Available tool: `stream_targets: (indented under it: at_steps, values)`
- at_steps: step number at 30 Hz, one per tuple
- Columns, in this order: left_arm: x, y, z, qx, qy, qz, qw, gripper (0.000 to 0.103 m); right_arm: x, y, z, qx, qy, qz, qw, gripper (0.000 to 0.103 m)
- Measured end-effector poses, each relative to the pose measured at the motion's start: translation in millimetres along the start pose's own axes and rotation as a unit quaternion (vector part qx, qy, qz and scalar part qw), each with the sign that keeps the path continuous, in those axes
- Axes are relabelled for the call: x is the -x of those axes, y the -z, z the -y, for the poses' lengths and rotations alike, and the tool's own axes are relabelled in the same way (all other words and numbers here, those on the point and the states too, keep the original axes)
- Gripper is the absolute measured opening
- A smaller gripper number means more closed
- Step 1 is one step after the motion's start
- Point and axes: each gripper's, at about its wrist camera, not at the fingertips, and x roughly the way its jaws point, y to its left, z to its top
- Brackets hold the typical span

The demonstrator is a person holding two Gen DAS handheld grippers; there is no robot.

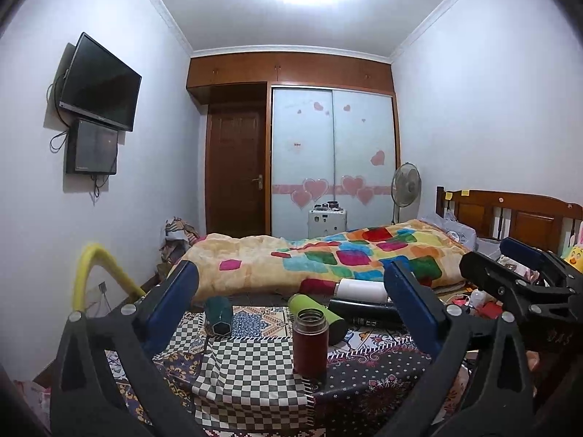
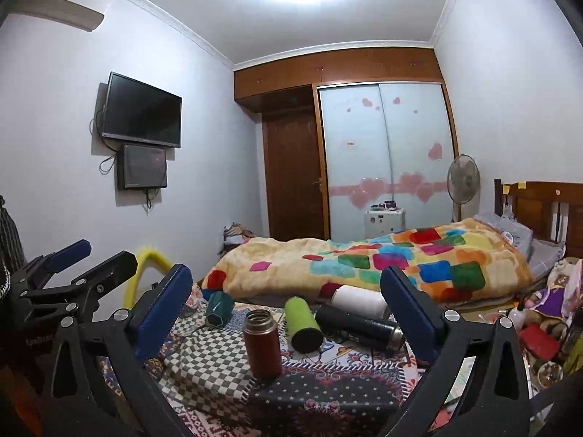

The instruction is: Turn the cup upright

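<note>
A dark red cup (image 1: 310,342) is seen standing upright, mouth open to the top, on the patterned cloth (image 1: 247,382) that covers the counter. In the left wrist view it is framed between the blue fingers of the left gripper (image 1: 291,313), whose jaws are spread wide with nothing held between them. The right gripper (image 2: 286,313) is likewise held apart and empty, with the red cup just left of its centre line.

Behind the red cup, four more cups are laid on their sides. A teal cup (image 1: 218,316) is found at about 10 o'clock from it, and a lime green cup (image 1: 316,314) just behind it at 1 o'clock. A black cup (image 1: 364,314) lies at 2 o'clock, and a white cup (image 1: 361,290) lies beyond the black one.

A bed with a bright patchwork blanket (image 1: 328,255) is seen at 12 o'clock, beyond the counter.
</note>
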Motion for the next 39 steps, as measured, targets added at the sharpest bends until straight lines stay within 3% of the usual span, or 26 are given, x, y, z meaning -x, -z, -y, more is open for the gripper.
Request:
stream_targets:
  at_steps: [39]
  values:
    - [-8.7,5.4,0.7,0.003,0.004,-0.009,1.0000,0.103,5.4,0.5,1.6,0.005,0.008,-0.003,1.000,0.103]
